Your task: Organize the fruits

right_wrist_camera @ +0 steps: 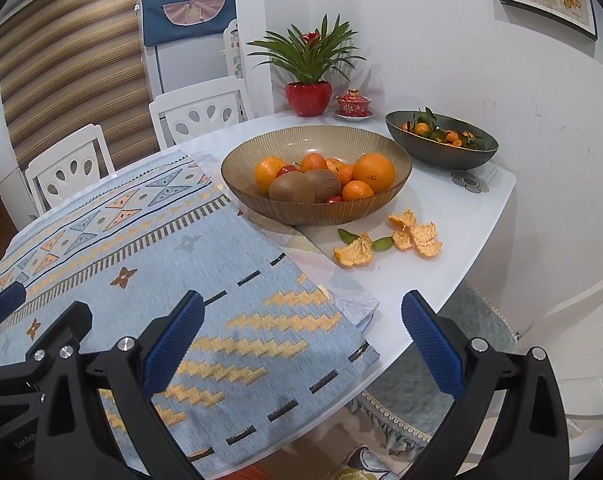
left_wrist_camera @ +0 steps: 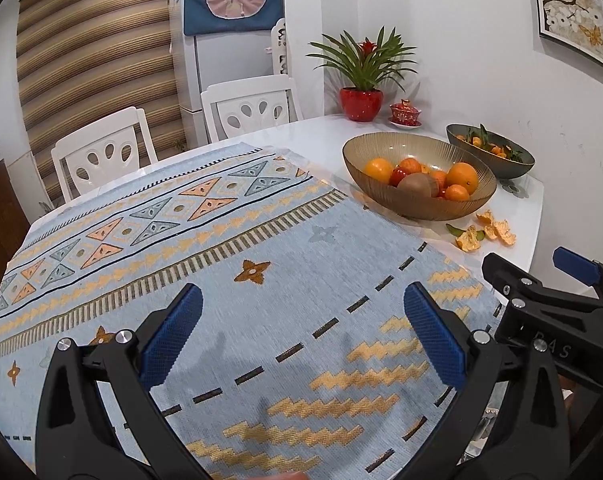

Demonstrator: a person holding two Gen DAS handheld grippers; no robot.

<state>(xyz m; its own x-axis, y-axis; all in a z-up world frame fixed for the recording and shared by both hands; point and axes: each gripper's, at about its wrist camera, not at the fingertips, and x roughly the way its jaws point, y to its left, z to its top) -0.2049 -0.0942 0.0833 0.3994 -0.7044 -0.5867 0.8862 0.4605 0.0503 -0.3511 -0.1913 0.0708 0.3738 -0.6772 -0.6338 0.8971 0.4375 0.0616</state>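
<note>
Both grippers hover wide and empty over the patterned cloth (left_wrist_camera: 229, 240).

The left gripper (left_wrist_camera: 303, 336) and right gripper (right_wrist_camera: 303, 338) hold nothing; the fruits sit in a tan bowl (right_wrist_camera: 317, 212) beyond the cloth, peels (right_wrist_camera: 417, 236) just beside it, a dark bowl (right_wrist_camera: 441, 156) behind.

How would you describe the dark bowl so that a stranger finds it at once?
Start at the white table and go to its far corner by the wall, right of the red plant pot. There stands the dark green ribbed oval bowl. Unlike the nearer amber ribbed glass bowl of large fruit, it holds small leafy mandarins.
</note>
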